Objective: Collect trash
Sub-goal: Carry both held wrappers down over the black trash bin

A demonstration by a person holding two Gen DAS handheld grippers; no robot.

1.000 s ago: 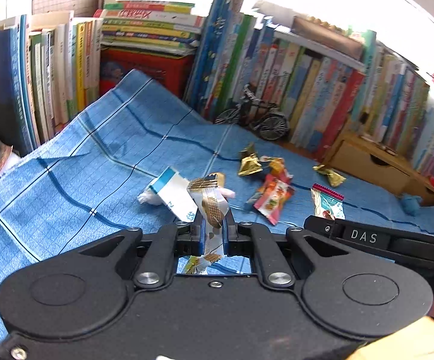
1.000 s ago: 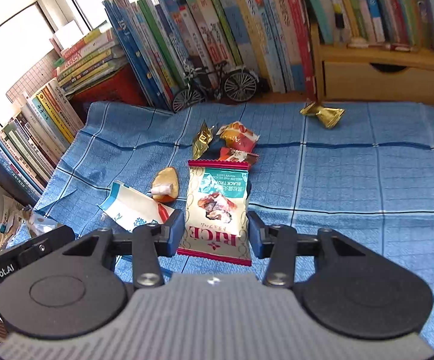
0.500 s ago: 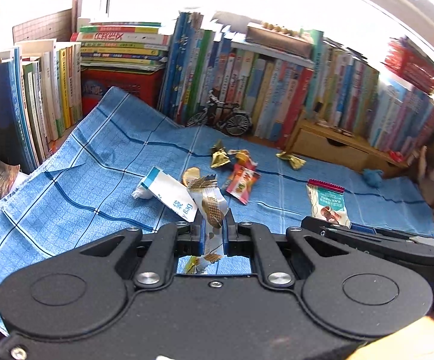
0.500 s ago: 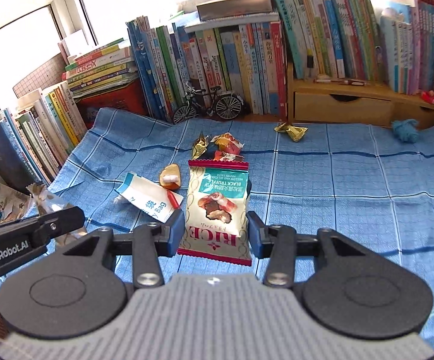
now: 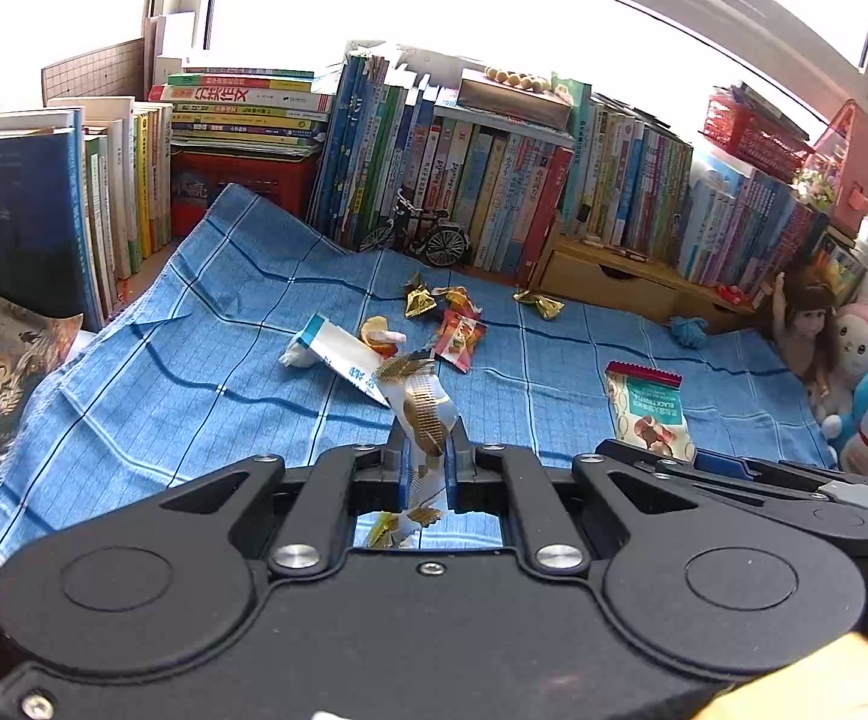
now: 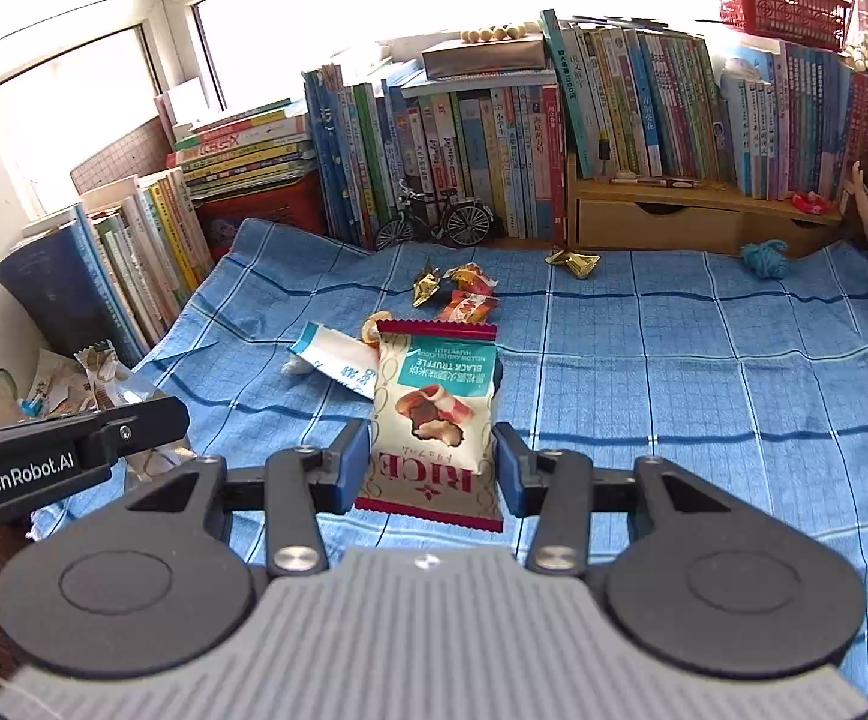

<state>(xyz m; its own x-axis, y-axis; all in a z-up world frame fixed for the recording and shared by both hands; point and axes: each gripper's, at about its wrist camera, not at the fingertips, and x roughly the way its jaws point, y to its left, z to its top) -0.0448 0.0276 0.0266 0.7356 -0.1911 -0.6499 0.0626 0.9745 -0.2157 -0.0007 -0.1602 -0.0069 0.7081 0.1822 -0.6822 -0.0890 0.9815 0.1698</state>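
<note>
Left tongs pinch a crumpled white-and-gold wrapper; right tongs clamp the rice snack packet by its sides, both lifted clear for binning. More candy wrappers lie far on the blue cloth

Woven cloth, matt; glossy plastic rice snack packet; drawer box seemingly wood.

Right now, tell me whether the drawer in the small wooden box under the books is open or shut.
Shut. The wooden drawer front sits flush with its box in the right wrist view, with no gap showing around it; only its finger notch is dark.
</note>
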